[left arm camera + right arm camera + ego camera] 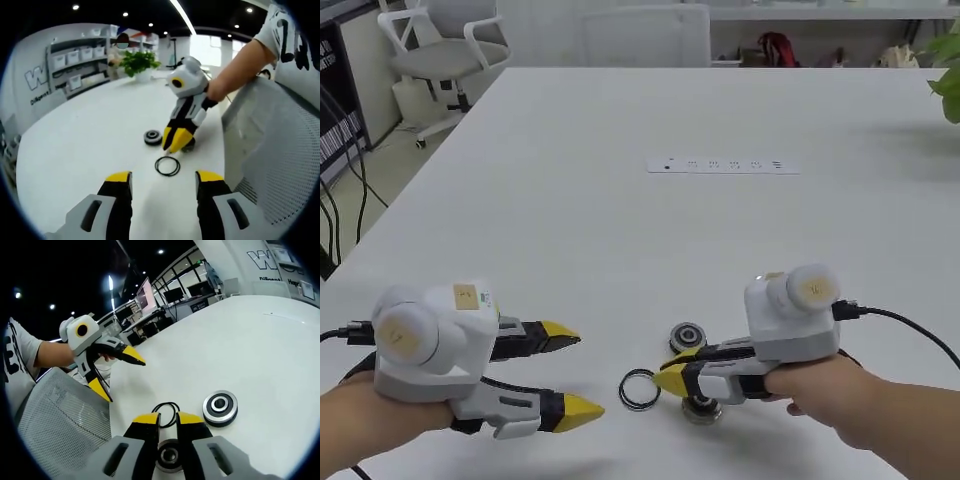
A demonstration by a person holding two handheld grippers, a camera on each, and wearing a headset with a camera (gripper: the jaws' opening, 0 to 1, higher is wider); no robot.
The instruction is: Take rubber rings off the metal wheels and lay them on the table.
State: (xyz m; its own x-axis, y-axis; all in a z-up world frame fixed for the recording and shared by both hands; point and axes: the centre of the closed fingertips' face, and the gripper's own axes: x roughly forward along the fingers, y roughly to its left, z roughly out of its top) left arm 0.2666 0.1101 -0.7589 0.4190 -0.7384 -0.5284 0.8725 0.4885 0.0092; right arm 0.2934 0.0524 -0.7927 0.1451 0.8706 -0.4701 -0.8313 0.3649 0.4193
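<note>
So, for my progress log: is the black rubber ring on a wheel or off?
Off: the rubber ring lies flat on the table, apart from both metal wheels.

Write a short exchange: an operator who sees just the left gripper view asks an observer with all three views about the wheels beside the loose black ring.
Operator: I can see one wheel clearly, beside the right gripper. Is there another?
Observer: Yes. The right gripper view shows a second wheel lying under that gripper's nearly closed jaws, just short of the ring.
Operator: Is anything lying further up the table?
Observer: The head view shows a white power strip lying flat beyond the wheels.
</note>
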